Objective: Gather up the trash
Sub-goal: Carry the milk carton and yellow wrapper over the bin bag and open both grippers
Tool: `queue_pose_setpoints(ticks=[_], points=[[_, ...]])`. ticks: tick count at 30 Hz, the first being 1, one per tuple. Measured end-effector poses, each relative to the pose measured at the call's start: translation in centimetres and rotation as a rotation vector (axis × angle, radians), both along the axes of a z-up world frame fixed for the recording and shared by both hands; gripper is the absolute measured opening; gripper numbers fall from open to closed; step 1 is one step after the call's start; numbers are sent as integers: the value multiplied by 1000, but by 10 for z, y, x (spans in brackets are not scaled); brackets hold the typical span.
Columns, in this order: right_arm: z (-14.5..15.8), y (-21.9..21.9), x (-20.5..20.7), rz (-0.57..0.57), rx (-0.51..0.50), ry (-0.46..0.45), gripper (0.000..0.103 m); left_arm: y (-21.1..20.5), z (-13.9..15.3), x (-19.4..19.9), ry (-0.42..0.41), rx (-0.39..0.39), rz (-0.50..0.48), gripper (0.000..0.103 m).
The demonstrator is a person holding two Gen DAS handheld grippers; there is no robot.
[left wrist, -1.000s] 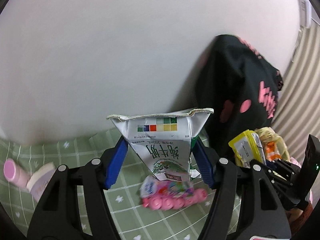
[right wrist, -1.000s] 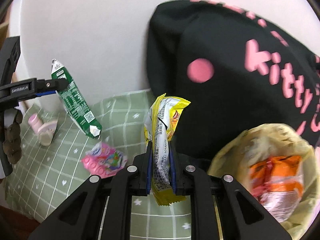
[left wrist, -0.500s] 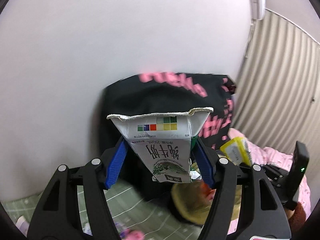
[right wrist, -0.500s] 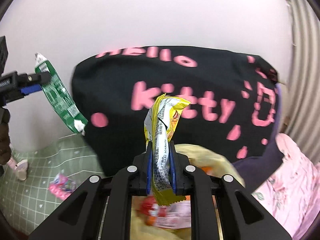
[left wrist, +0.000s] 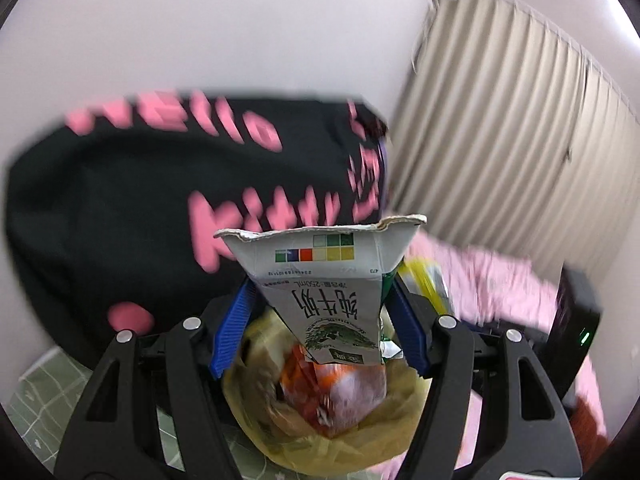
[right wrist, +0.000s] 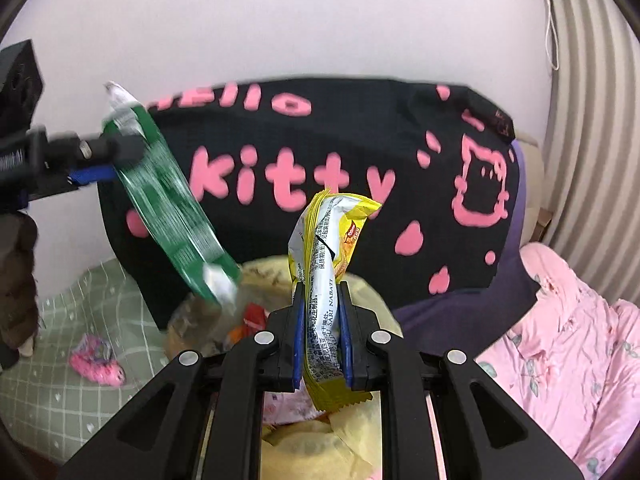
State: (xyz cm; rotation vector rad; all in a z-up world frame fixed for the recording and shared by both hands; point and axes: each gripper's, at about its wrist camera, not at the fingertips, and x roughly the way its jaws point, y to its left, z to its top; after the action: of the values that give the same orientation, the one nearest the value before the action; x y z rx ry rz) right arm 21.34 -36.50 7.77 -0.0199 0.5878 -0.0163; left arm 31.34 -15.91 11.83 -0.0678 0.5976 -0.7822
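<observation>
Two grippers, left gripper (left wrist: 320, 320) and right gripper (right wrist: 322, 336); one milk carton (left wrist: 324, 284); one yellow snack wrapper (right wrist: 326, 280); one yellow trash bag (left wrist: 360, 432); one pink candy pack (right wrist: 96, 364); one black Hello Kitty cushion (right wrist: 340, 152); one green checked sheet (right wrist: 72, 380).

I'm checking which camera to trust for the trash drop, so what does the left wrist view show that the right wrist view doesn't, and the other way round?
Only the left wrist view shows the milk carton's printed front and colour squares, clamped by the left gripper directly over the bag's opening.

Only the right wrist view shows the pink wrapper lying on the green checked cloth, and the right gripper shut on the yellow snack wrapper.

Both show the yellow trash bag holding orange packets, and the black Hello Kitty cushion.
</observation>
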Motion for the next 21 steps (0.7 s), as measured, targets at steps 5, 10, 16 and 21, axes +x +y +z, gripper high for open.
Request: queue_pose_setpoints(ticks=[5,10,16,21], points=[[-41,-8,19,28,47,118,15,-47,-64,11,60,232,-57,61],[-69,-8,30,55,69,187,15,-63,-99,20,109,307,-77,61],[-76,-9,32,66,88,196,15,-72,-106,30,128,310,-90,61],[-74,-11,30,62,91,190,15,-66,-105,28,141,298,-98,61]])
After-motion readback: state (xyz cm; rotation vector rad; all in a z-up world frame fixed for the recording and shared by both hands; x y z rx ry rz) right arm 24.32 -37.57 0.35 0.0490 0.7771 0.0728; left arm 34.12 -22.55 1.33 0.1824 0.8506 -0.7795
